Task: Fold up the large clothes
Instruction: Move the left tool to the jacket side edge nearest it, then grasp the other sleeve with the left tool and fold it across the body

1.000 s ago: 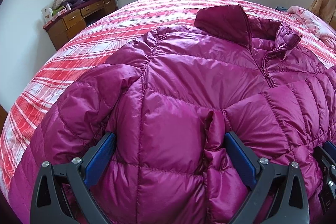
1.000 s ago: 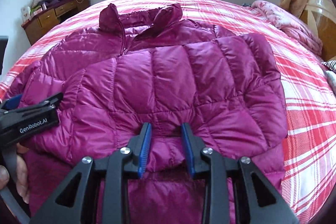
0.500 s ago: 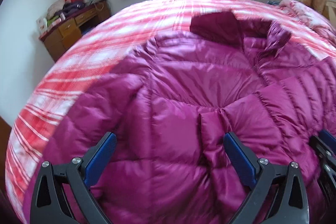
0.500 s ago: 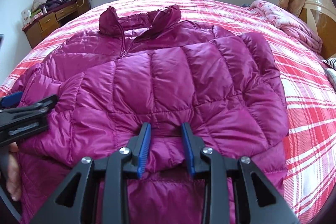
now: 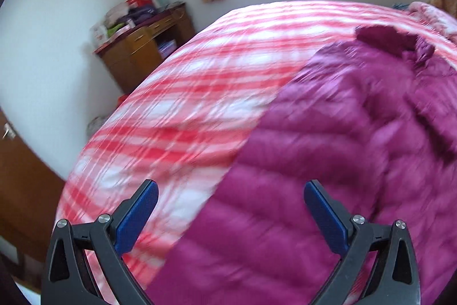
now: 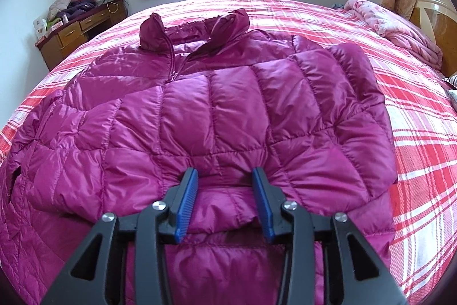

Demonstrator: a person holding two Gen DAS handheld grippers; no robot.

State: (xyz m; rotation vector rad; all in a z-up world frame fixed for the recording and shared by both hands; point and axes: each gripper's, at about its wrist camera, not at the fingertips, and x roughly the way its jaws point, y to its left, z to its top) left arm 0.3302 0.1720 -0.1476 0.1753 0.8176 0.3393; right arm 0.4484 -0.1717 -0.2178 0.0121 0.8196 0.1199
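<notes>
A magenta down jacket (image 6: 228,110) lies front up on the red plaid bed (image 6: 414,156), collar toward the window, with its right sleeve folded across the chest. My right gripper (image 6: 225,172) holds that sleeve's cuff (image 6: 225,207) between its blue pads, and its jaws are opening. In the blurred left wrist view my left gripper (image 5: 230,186) stands wide open and empty over the jacket's (image 5: 328,162) left edge, half above bare bedspread (image 5: 185,105).
A wooden desk (image 6: 77,30) piled with bags and clothes stands against the far left wall. A pink quilt (image 6: 394,27) is bunched at the bed's right side by the headboard (image 6: 431,7). A brown wooden door (image 5: 22,176) is at the left.
My left gripper, open throughout, swung left off the jacket's middle to its left edge and left the right wrist view. The right gripper's jaws widened slightly around the cuff.
</notes>
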